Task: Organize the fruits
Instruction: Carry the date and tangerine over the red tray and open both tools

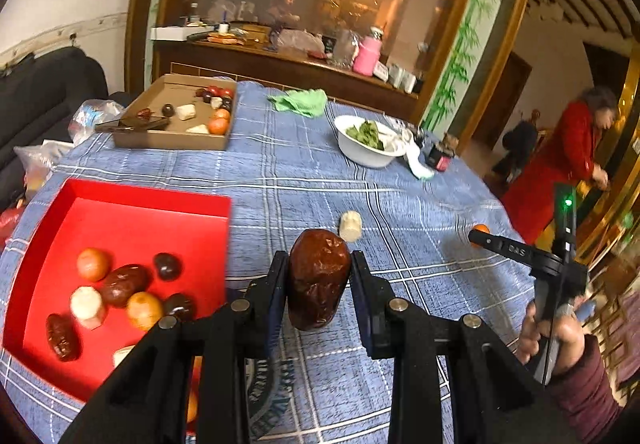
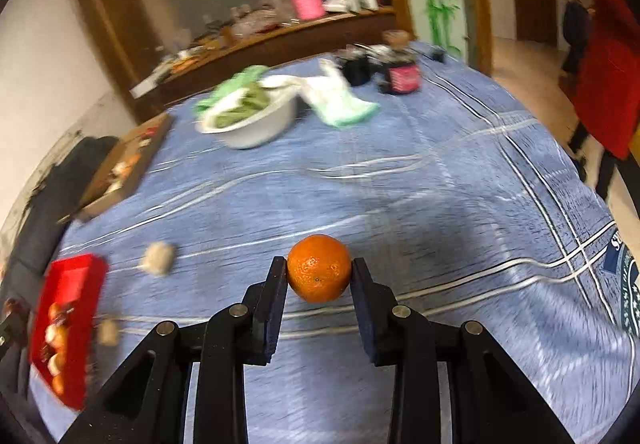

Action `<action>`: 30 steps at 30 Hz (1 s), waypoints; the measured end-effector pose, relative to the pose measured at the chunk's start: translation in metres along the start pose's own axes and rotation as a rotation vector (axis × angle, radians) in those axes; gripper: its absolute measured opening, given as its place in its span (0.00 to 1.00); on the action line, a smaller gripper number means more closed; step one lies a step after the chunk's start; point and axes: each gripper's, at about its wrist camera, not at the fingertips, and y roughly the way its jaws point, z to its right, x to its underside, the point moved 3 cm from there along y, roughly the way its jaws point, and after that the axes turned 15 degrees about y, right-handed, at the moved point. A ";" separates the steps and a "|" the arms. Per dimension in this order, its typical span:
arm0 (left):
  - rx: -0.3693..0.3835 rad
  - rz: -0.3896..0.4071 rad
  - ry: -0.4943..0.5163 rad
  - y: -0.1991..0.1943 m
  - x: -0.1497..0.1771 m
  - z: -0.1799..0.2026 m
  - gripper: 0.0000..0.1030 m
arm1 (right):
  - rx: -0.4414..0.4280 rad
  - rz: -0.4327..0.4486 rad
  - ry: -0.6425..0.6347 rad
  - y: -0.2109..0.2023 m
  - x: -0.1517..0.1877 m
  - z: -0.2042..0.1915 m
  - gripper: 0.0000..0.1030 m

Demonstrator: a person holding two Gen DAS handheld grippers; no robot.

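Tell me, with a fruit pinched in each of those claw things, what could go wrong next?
The round orange is pinched only at the right gripper fingertips, so it might slip and roll across the tablecloth. The left gripper could drop its red date onto fruit crowding the red tray, knocking pieces about.

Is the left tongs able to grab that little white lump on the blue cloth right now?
Probably not yet: the left tongs are already shut on a brown date. The white lump lies in the open just beyond, unblocked.
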 end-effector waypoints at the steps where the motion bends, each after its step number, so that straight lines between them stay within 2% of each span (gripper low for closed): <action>1: 0.004 0.008 -0.010 -0.004 0.001 -0.004 0.28 | -0.020 0.001 -0.015 -0.008 0.003 -0.012 0.33; 5: -0.005 0.046 -0.030 -0.023 0.002 -0.022 0.28 | -0.136 0.001 -0.087 -0.046 0.010 -0.074 0.34; 9: -0.063 0.088 -0.065 -0.052 0.001 -0.049 0.28 | -0.279 -0.023 -0.129 -0.077 0.013 -0.131 0.34; 12: -0.139 0.112 -0.088 -0.073 0.009 -0.072 0.29 | -0.449 -0.100 -0.128 -0.089 0.022 -0.172 0.34; 15: -0.194 0.098 -0.138 -0.080 0.024 -0.099 0.29 | -0.548 -0.195 -0.140 -0.080 0.047 -0.203 0.34; 23: -0.236 0.030 -0.243 -0.072 0.061 -0.147 0.29 | -0.553 -0.358 -0.226 -0.033 0.120 -0.249 0.34; 30: -0.222 -0.057 -0.277 -0.045 0.085 -0.160 0.29 | -0.471 -0.397 -0.285 0.005 0.148 -0.264 0.35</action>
